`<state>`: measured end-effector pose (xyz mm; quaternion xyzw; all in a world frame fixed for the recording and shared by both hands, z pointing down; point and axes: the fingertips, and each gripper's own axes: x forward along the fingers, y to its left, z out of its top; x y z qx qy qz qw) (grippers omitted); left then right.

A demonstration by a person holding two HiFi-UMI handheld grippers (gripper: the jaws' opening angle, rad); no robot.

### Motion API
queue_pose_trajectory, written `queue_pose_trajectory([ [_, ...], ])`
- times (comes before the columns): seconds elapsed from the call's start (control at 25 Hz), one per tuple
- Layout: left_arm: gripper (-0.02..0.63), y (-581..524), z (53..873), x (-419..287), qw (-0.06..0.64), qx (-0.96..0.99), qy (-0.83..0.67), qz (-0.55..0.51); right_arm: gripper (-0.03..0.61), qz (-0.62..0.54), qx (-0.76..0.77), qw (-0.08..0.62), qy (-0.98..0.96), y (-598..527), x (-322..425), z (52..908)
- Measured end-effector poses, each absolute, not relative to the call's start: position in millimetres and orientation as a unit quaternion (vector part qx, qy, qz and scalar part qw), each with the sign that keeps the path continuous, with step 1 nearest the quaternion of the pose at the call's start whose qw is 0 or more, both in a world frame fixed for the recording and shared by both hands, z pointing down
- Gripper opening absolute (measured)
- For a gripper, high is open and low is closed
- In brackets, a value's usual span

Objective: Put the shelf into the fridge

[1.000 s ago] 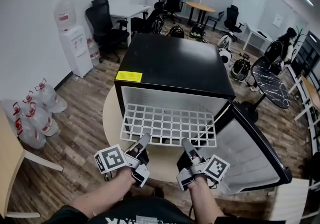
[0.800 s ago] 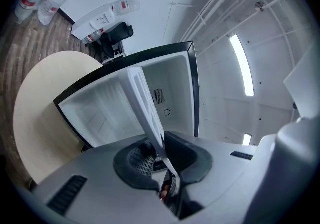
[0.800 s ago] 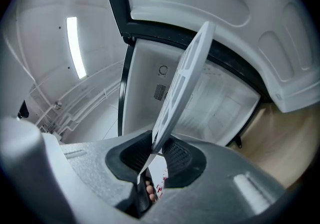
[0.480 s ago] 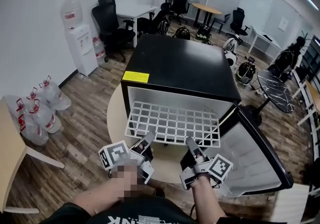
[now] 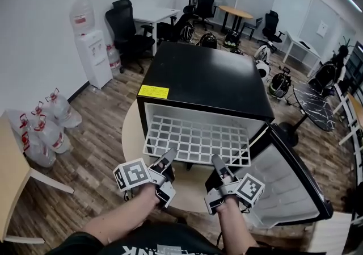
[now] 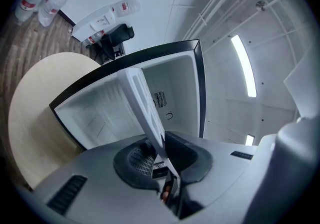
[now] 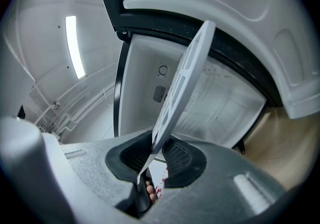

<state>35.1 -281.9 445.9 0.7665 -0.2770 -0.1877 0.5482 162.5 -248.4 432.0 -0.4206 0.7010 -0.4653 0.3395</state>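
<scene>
A small black fridge (image 5: pixel 205 75) stands on a round beige table (image 5: pixel 131 137), its door (image 5: pixel 289 183) swung open to the right. A white wire-grid shelf (image 5: pixel 197 139) lies flat, its far part inside the fridge's white cavity (image 6: pixel 107 113) and its near edge sticking out. My left gripper (image 5: pixel 168 158) is shut on the near left edge of the shelf (image 6: pixel 145 106). My right gripper (image 5: pixel 217 163) is shut on the near right edge of the shelf (image 7: pixel 182 86). In both gripper views the shelf runs edge-on from the jaws into the fridge.
A water dispenser (image 5: pixel 91 44) stands by the left wall, with several large water bottles (image 5: pixel 42 126) on the wood floor. Office chairs (image 5: pixel 127 29), desks and bags fill the back of the room. A light table corner (image 5: pixel 14 177) is at my left.
The shelf has slid a little deeper into the fridge, and both grippers have come slightly forward with it. The grips are unchanged.
</scene>
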Motion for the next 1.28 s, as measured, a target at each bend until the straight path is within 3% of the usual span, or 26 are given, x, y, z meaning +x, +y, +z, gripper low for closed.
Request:
queue_pose_trajectory([
  [1.28,0.049,-349.9,443.2,51.1,0.525,0.770,-0.300,-0.205,0.067,-0.461,-0.426,0.325,0.707,-318.2,181.7,431.2],
])
